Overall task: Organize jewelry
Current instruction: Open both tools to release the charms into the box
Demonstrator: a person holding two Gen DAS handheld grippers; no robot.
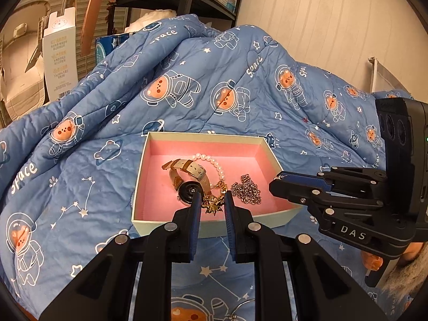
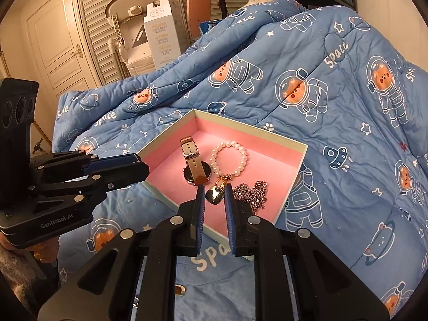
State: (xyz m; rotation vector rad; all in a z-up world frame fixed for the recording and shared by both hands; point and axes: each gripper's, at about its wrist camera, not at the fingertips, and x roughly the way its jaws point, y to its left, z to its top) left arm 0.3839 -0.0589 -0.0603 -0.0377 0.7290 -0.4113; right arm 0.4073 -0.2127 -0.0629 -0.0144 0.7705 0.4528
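Blue quilt [image 1: 214,93] under pink-lined box [image 1: 203,136] (watch [image 1: 187,184] inside).

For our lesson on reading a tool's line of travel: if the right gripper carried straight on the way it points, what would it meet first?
Most likely the gold heart charm, seen directly between the right gripper tips, lying in the pink-lined box. Depth is unclear, so it might touch the box floor beside it.

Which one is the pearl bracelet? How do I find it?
Find the pink-lined box sitting on the blue space-bear quilt. Inside, the pearl bracelet lies between the watch and the silver chain. It alone is a ring of round white beads.
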